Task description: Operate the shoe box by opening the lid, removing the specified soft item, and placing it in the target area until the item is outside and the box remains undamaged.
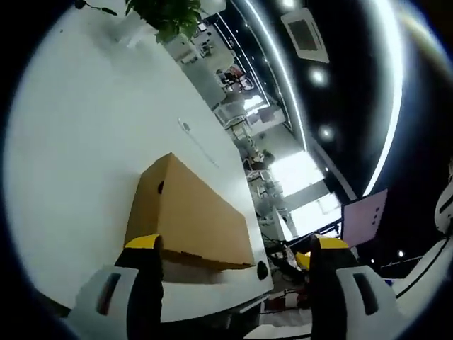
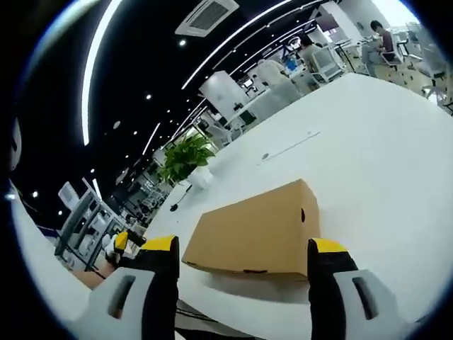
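A plain brown cardboard shoe box (image 1: 187, 216) lies on a white table (image 1: 85, 142) with its lid down. In the left gripper view my left gripper (image 1: 237, 251) stands open in front of the box's near end, nothing between its yellow-tipped fingers (image 1: 144, 243). In the right gripper view the same shoe box (image 2: 258, 230) sits just ahead of my right gripper (image 2: 244, 251), which is also open and holds nothing. The box's contents are hidden.
A potted green plant (image 2: 185, 159) stands on the white table (image 2: 375, 149) behind the box; the plant (image 1: 166, 15) also shows far off in the left gripper view. The table's edge runs close by the box. Office desks and people lie beyond.
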Demonstrator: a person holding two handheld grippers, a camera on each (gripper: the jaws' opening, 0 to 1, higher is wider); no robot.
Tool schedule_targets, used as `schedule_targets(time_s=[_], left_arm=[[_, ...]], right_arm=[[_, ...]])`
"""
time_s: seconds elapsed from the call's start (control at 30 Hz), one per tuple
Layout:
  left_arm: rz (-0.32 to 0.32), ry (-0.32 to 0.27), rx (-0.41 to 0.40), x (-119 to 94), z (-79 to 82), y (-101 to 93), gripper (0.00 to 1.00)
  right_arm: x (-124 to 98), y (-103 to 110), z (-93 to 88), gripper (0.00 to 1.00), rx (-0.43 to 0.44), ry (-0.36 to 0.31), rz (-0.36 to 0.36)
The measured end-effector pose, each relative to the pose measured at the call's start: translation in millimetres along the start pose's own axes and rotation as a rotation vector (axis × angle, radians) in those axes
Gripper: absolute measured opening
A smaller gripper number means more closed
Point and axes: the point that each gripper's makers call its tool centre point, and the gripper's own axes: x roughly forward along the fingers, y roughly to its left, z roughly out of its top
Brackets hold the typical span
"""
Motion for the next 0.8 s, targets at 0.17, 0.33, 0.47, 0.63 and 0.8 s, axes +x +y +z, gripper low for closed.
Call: schedule_targets(time_s=[0.17, 0.33, 0.47, 0.63, 0.8], left_arm=[[-0.108, -0.076, -0.228, -0.6, 14.5, -13.2, 0.77], [-0.085, -0.087, -0.304, -0.7, 12.8, 1.7, 0.79], [-0.083, -0.06, -0.329, -3.4, 7.9, 7.6, 0.82], [-0.108, -0.06, -0.362, -4.5, 10.7, 6.3, 0.96], [-0.088, -0.027, -0.345, -2.6, 6.2, 11.2, 0.96]], right_arm=[[-0.8, 5.5, 2.8, 0.74, 0.035, -0.022, -0.003], [0.4, 10.6, 3.2, 0.92, 0.053, -0.014, 0.041], [3.0, 15.1, 4.1, 0.97, 0.057, -0.007, 0.062], [4.4, 22.3, 5.9, 1.0, 0.164, -0.021, 0.134], [4.1, 16.7, 5.5, 1.0, 0.188, -0.031, 0.138]])
